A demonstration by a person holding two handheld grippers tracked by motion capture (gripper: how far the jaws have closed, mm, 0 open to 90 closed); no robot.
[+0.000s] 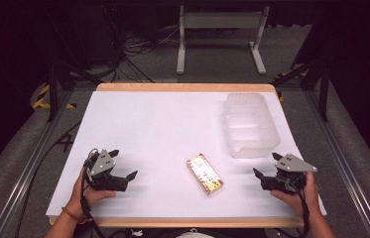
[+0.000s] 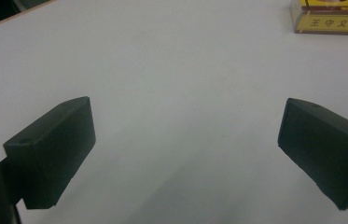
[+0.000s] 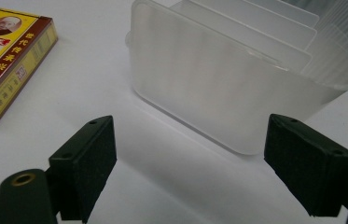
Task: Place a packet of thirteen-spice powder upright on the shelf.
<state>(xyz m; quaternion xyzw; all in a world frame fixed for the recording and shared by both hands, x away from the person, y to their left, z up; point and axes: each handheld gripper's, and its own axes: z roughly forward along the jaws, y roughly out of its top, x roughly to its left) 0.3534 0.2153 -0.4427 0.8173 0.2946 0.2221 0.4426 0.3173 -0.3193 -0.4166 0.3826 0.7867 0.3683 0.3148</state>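
High view: a flat box (image 1: 205,173) with a yellow-and-red printed face lies flat on the white tabletop (image 1: 153,124), lower centre of the frame and turned at a slant. It sits between the left claw (image 1: 124,166) at lower left and the right claw (image 1: 267,166) at lower right, apart from both. A clear plastic bin (image 1: 250,125) with inner dividers stands at the upper right of the sheet, well apart from the box.

Left gripper view: the left claw (image 2: 185,149) stands open, nothing between its jaws; a corner of the box (image 2: 332,16) shows at the upper right edge.

Right gripper view: the right claw (image 3: 190,163) is likewise open and empty. The box (image 3: 8,56) lies at upper left, and the bin (image 3: 237,79) stands near, behind the jaws, across the upper right.

Handling, as judged: the box looks like a small carton wrapped in glossy film, so probably light, fairly stiff along its edges, a little slippery, and liable to dent if squeezed hard on its broad faces. Because it lies flat, the best hold would be across the two long side edges near mid-length, jaws lowered to either side and closed gently; a hold near one end could let it swivel. The bin appears thin-walled and light, and likely to slide if nudged.
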